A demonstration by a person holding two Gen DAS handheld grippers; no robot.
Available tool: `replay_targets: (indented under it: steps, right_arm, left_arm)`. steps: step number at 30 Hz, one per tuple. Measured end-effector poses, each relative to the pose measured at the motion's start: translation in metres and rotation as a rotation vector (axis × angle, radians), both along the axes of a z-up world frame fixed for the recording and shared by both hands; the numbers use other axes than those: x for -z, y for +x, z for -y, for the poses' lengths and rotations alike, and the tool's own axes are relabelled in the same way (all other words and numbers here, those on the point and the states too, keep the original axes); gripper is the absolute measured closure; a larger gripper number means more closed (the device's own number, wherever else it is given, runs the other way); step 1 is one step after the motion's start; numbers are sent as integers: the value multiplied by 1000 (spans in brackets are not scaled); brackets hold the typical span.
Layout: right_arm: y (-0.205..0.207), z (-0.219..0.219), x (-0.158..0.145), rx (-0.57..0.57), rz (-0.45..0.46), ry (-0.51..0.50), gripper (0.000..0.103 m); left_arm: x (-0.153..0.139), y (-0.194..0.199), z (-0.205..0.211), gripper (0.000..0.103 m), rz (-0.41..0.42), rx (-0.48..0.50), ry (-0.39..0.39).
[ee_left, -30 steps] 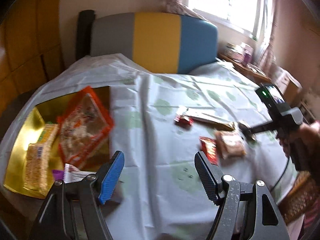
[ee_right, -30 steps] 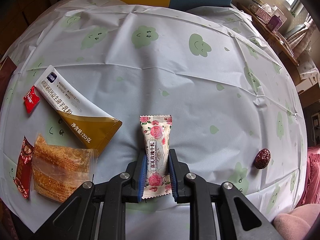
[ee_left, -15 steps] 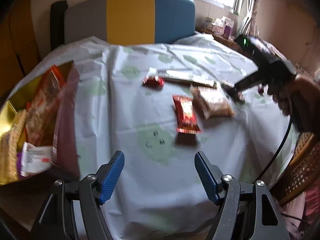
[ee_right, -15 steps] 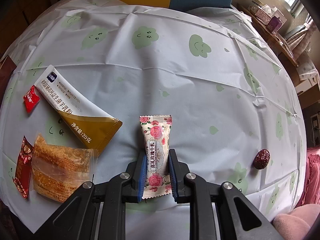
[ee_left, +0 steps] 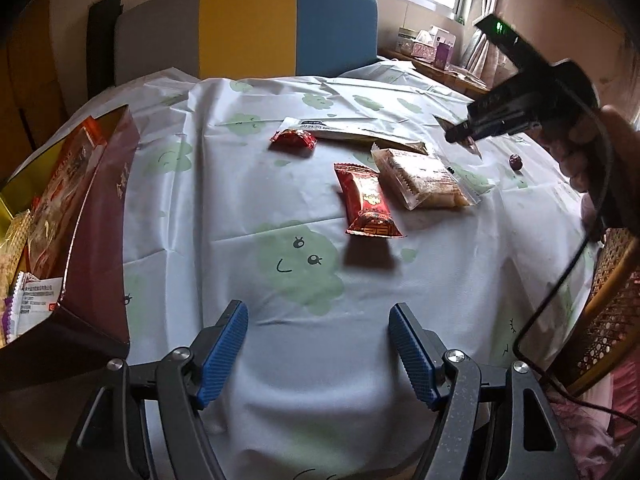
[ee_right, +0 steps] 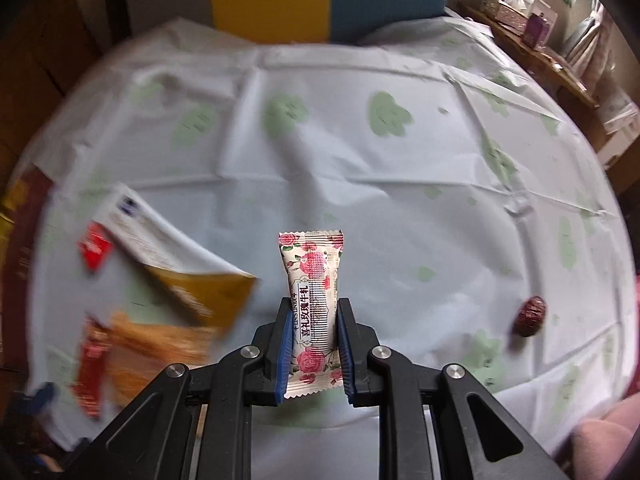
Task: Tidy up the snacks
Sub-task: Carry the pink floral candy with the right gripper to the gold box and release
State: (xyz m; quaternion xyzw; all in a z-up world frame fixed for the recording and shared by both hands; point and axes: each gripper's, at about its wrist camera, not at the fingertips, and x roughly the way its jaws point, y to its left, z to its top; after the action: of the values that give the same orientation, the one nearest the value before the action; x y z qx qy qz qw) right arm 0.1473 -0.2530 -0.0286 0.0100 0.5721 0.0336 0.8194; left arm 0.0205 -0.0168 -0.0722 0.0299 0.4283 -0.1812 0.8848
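Right gripper point(ee_right: 313, 354) pinches a rose-print candy point(ee_right: 313, 312) between its pads, packet upright, clear of the tablecloth point(ee_right: 360, 200). Left gripper point(ee_left: 318, 350) spread wide, nothing between its jaws, over the near cloth. Red packet point(ee_left: 368, 204) just beyond it, biscuit pack point(ee_left: 424, 180) touching on its right, small red candy point(ee_left: 294, 140) and long sachet point(ee_left: 356, 136) farther. Date point(ee_right: 530, 316) far right. Box point(ee_left: 96, 216) at left holds snacks

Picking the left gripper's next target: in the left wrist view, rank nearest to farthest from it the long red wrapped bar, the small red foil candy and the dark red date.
1. Long red wrapped bar, centre, just ahead.
2. Small red foil candy, farther back, slightly left.
3. Dark red date, far right, beside the hand.
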Motion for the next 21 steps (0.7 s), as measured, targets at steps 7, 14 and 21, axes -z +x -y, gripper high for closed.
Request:
replay_targets:
  steps: [7, 14, 21]
  right_arm:
    - [-12, -59, -42, -248, 36, 222, 83]
    - [-40, -189, -90, -659, 60, 306, 83]
    - [-54, -286, -111, -875, 82, 395, 60]
  left_arm:
    - [2, -4, -2, 28, 26, 6, -16]
    - [2, -4, -2, 27, 40, 8, -27]
    - [2, -4, -5, 27, 37, 5, -43]
